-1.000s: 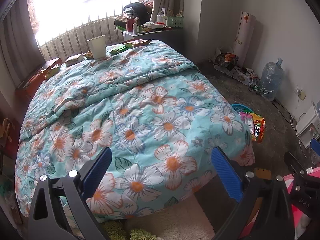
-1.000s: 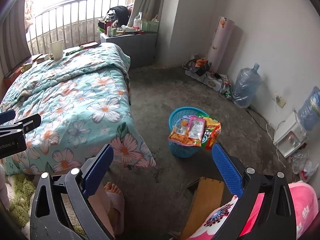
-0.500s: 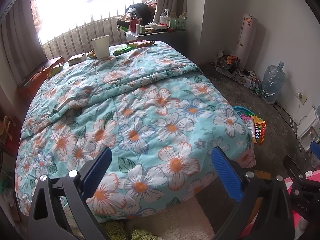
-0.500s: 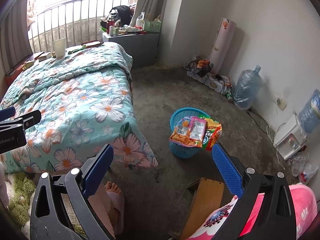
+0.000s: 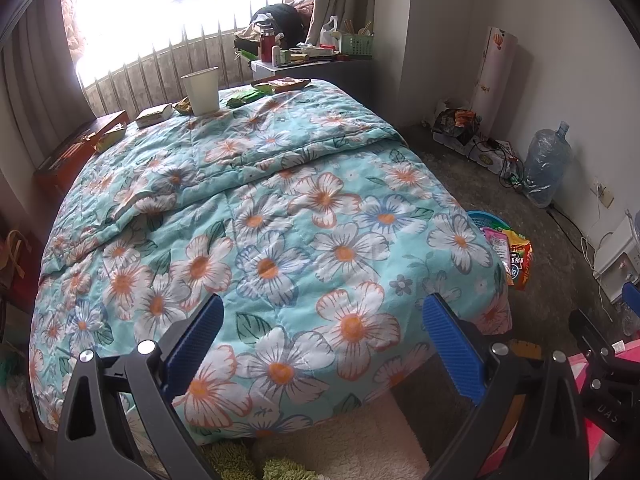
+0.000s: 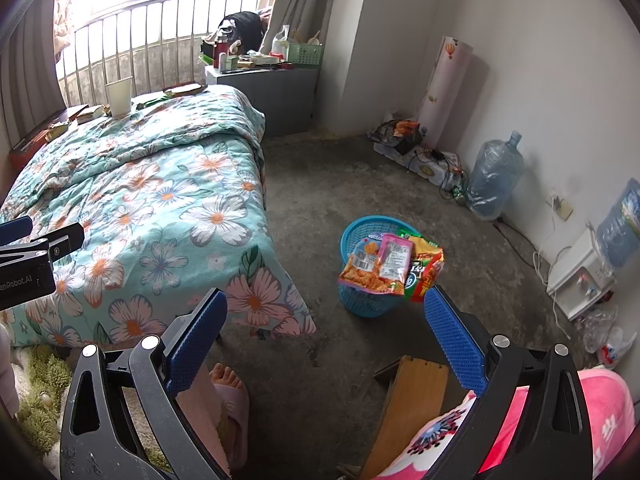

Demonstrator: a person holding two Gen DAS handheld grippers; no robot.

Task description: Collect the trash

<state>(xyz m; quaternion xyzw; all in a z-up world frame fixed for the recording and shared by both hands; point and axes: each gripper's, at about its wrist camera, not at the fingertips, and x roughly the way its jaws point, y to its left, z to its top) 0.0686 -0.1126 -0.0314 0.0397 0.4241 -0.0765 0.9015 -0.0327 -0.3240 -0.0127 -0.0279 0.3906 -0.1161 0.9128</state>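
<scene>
A white paper cup (image 5: pixel 201 90) stands at the far end of the floral bed (image 5: pixel 280 220), with several snack wrappers (image 5: pixel 244 98) lying around it; the cup also shows in the right wrist view (image 6: pixel 119 96). A blue basket (image 6: pixel 370 268) on the floor holds several snack bags (image 6: pixel 390 266). My left gripper (image 5: pixel 322 340) is open and empty over the foot of the bed. My right gripper (image 6: pixel 324 332) is open and empty above the floor, short of the basket.
A grey cabinet (image 6: pixel 268 100) with clutter stands by the window. A water bottle (image 6: pixel 494 178), cables and a power strip (image 6: pixel 424 162) lie along the right wall. A wooden stool (image 6: pixel 412 400), a pink cushion (image 6: pixel 608 412) and my slippered foot (image 6: pixel 230 400) are near.
Both grippers have drifted slightly forward and left; the bed and the basket sit a little nearer in view. Both stay open and empty.
</scene>
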